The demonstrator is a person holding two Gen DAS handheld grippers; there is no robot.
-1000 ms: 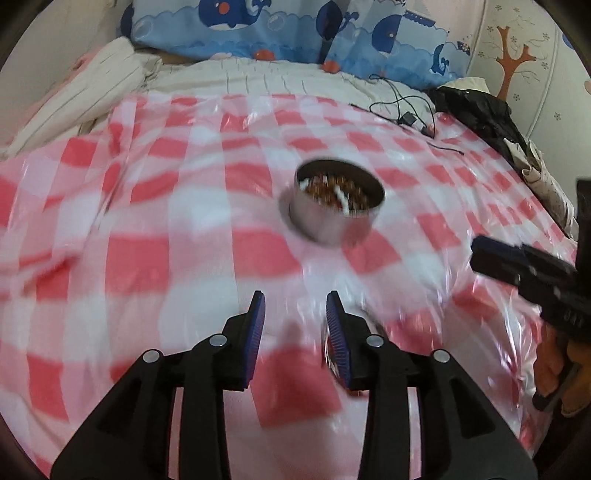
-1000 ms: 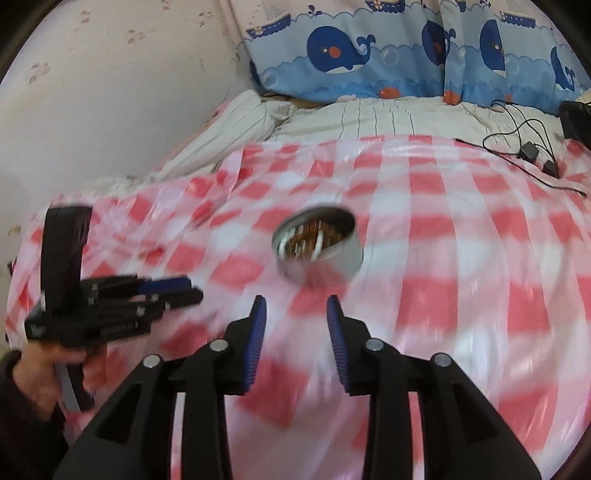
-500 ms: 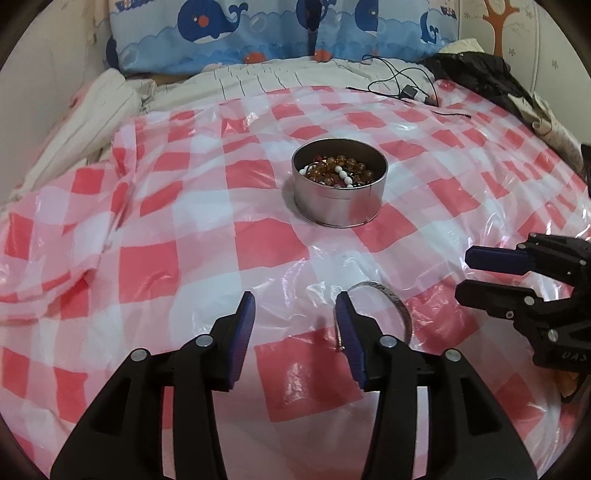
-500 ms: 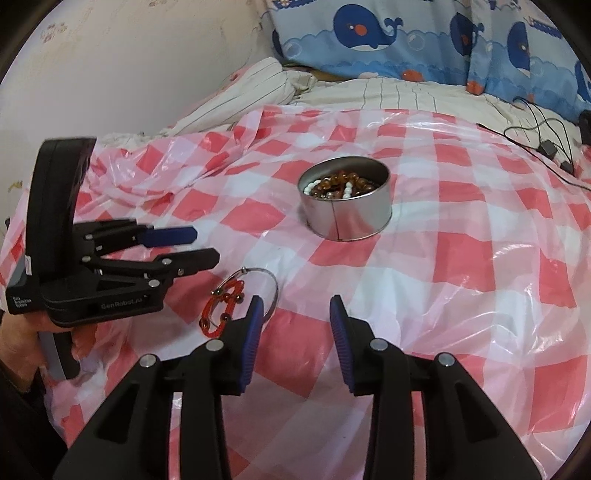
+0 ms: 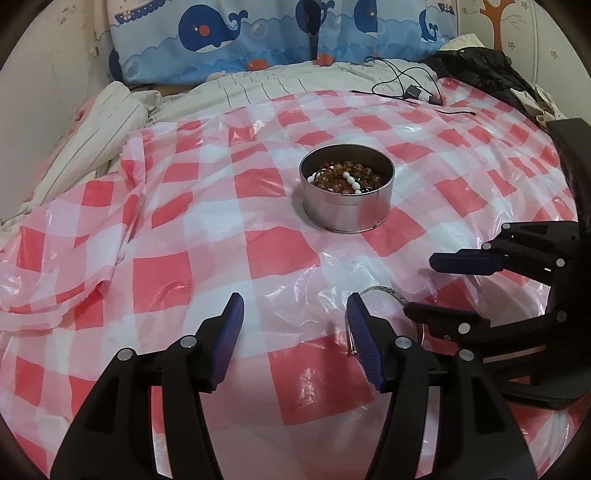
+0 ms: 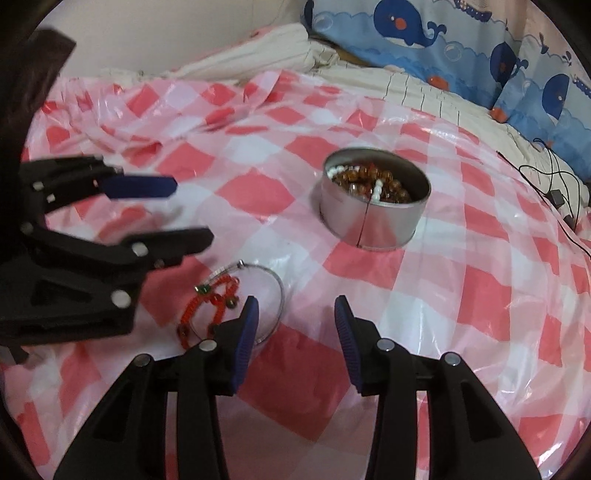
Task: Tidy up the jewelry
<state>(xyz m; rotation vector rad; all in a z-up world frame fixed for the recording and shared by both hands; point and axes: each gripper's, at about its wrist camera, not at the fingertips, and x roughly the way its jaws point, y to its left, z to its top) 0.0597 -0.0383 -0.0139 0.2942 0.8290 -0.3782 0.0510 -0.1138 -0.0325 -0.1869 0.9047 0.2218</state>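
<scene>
A round metal tin (image 5: pixel 346 196) holding amber and white beads stands on the red-checked plastic sheet; it also shows in the right wrist view (image 6: pixel 373 208). A silver bangle (image 6: pixel 271 280) and a red cord bracelet (image 6: pixel 212 301) lie on the sheet in front of the tin. My left gripper (image 5: pixel 295 325) is open and empty, just left of the bangle (image 5: pixel 384 291). My right gripper (image 6: pixel 295 317) is open and empty, its left finger beside the bangle. Each gripper shows in the other's view: the right gripper (image 5: pixel 443 286), the left gripper (image 6: pixel 192 208).
The checked sheet (image 5: pixel 184 229) covers a bed. Whale-print pillows (image 5: pixel 258 33) line the back. A black cable with a charger (image 5: pixel 406 90) and dark clothing (image 5: pixel 476 70) lie at the back right. A striped blanket (image 5: pixel 96 129) is bunched at the left.
Both grippers have opened wider and dropped closer to the sheet. The right gripper has swung towards the bangle and red bracelet, which have come into view.
</scene>
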